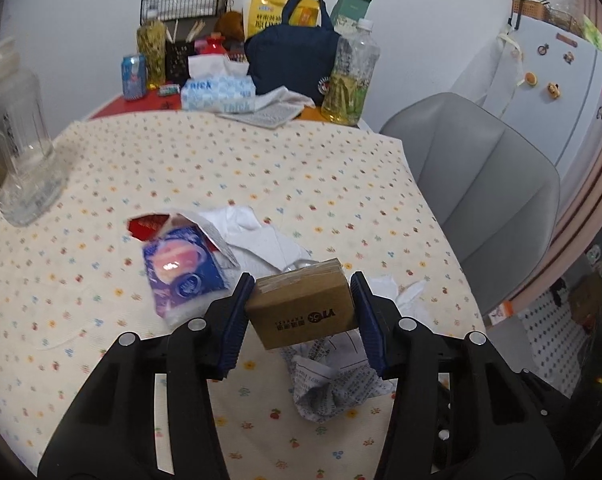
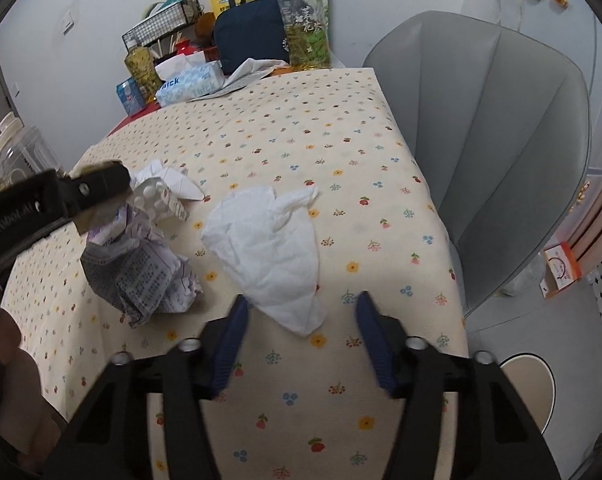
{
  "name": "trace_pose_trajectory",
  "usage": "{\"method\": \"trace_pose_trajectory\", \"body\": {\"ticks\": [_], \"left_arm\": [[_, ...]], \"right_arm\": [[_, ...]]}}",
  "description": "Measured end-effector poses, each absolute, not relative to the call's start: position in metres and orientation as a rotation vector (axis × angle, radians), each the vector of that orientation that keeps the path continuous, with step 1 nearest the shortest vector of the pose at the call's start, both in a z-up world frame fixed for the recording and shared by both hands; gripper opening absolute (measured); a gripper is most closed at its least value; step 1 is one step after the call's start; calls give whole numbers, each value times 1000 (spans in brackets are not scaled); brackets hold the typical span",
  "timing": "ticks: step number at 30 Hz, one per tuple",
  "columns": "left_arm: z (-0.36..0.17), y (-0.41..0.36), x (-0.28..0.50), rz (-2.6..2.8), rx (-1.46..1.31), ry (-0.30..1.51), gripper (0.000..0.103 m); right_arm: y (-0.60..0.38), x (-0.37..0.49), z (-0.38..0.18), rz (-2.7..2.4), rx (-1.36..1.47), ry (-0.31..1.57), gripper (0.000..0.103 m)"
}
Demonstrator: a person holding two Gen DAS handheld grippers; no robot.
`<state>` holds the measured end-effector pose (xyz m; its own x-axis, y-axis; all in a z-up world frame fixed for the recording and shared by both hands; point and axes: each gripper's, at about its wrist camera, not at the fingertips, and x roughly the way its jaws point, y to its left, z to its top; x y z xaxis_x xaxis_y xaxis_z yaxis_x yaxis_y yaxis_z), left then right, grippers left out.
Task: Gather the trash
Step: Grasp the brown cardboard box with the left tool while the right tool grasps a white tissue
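Right now my left gripper (image 1: 301,308) is clamped on the box (image 1: 303,304) above the paper pile, my right gripper (image 2: 301,320) is wide open with the tissue (image 2: 265,248) dead ahead, its near tip between the fingers, so right is nearer.

A table (image 2: 381,184) under a cream, flower-dotted cloth is carrying everything. A white tissue (image 2: 269,248) is lying flat near its middle. At the tissue's nine o'clock, crumpled printed paper (image 2: 149,280) is resting on the cloth. A purple wrapper (image 1: 181,272) is lying alongside at ten o'clock. Toward twelve o'clock, a tissue box (image 1: 217,94), bottles and a navy bag (image 1: 291,60) are crowding the far edge, while a clear jug (image 1: 15,140) is standing at the left edge.
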<state>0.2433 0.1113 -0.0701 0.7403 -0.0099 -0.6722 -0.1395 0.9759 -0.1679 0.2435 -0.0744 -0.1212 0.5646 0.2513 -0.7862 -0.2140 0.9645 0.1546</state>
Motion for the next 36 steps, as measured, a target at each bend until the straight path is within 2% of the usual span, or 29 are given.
{"method": "trace_pose_trajectory", "body": {"ticks": [1, 3, 6, 21, 36], "left_arm": [[-69, 111, 242, 79, -205, 733, 50], [-70, 113, 240, 89, -195, 734, 50], [-72, 116, 233, 107, -193, 740, 50], [-39, 109, 188, 109, -193, 668, 50], [-15, 49, 158, 28, -160, 614, 50]], "right_arm": [[-74, 243, -122, 282, 40, 934, 39], [-73, 242, -121, 293, 33, 939, 18], [-74, 239, -119, 299, 35, 941, 4], [-90, 189, -55, 300, 39, 799, 3], [-143, 139, -8, 222, 55, 698, 2]]}}
